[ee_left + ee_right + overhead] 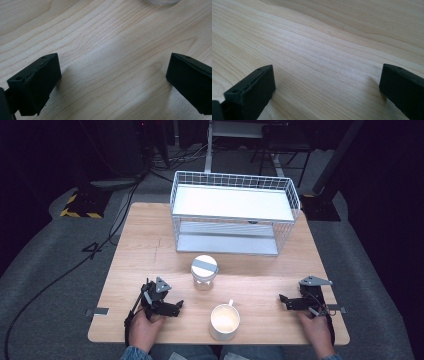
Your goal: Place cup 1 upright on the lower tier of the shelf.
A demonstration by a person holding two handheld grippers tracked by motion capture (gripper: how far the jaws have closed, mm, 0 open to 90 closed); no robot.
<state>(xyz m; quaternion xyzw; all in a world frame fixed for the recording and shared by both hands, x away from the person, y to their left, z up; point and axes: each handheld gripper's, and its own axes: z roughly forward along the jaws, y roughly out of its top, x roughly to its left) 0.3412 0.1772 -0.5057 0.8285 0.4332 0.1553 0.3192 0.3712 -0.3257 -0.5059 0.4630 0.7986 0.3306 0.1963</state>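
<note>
A glass jar [204, 272] with a white lid stands at the middle of the wooden table [140, 245]. A white mug [224, 321] sits near the front edge, its handle pointing away from me. My left gripper [176, 305] rests low at the front left, left of the mug, open, with bare wood between its fingers [37, 82]. The jar's base edge [160, 1] peeks in at the top of the left gripper view. My right gripper [283, 301] rests at the front right, open over bare wood, its fingers [252, 91] wide apart.
A white wire basket shelf [235, 212] with two tiers stands at the back of the table. Small metal brackets [98, 311] stick out at the table's left and right edges. Cables and stand bases [82, 202] lie on the grey floor beyond.
</note>
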